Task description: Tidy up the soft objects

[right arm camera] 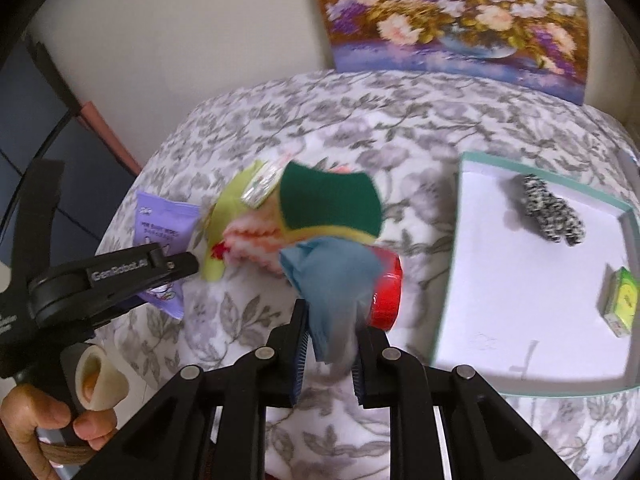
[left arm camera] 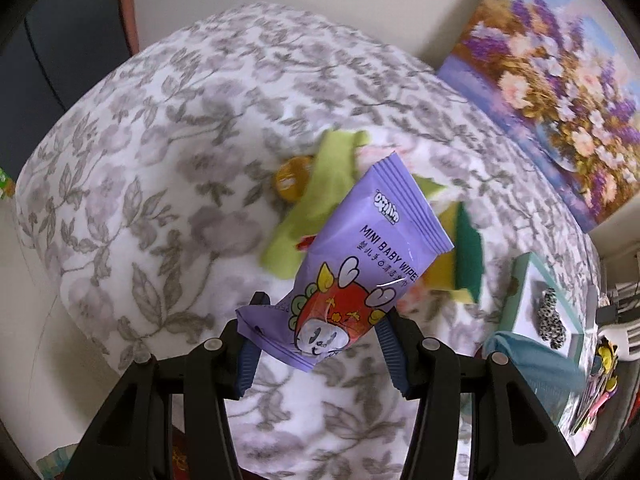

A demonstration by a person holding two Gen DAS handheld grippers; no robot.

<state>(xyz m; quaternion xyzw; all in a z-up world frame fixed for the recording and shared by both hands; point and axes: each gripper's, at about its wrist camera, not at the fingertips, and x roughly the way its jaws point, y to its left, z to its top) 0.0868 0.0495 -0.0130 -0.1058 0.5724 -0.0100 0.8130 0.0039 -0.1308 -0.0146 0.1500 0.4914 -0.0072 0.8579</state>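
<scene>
Left tongs [left arm camera: 320, 344] grip wipes pack [left arm camera: 360, 256] above cluttered sponge [left arm camera: 468, 256].

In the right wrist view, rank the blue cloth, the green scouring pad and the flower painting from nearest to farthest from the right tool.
1. Blue cloth, pinched in the right tool.
2. Green scouring pad, just beyond, on the pile.
3. Flower painting, against the far wall.
</scene>
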